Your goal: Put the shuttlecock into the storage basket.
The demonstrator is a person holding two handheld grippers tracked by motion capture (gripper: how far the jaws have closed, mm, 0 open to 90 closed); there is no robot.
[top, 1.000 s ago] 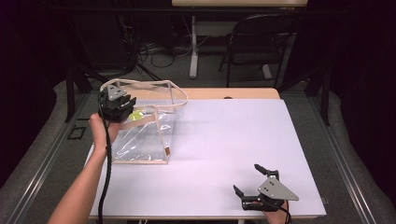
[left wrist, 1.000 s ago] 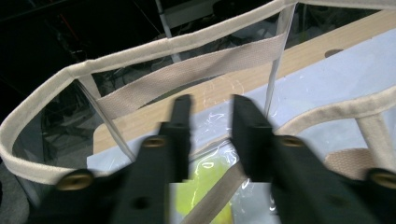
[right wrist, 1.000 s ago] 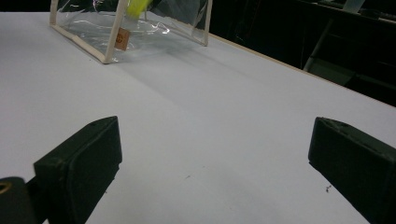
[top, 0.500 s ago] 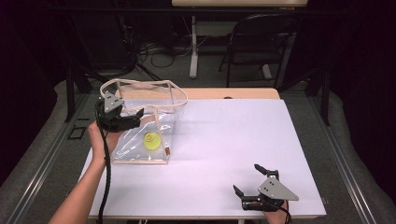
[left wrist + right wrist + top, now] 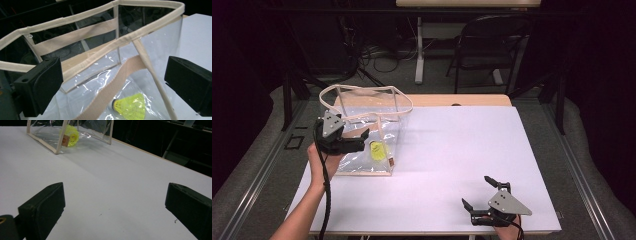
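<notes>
shuttlecock (image 5: 130, 107): lower part cut by frame edge | bag (image 5: 45, 138): top cropped | label (image 5: 65, 140): print too small to read

Left claw (image 5: 354, 141) at 9 o'clock of high view, held up by forearm entering from 7 o'clock, jaws just been opening, now wide apart, nothing gripped. Right claw (image 5: 484, 192) at 5 o'clock, low, jaws spread wide, nothing between.

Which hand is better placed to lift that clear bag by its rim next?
Left, probably. The left claw is open right at the bag holding the shuttlecock; the right claw sits far across the table.
</notes>
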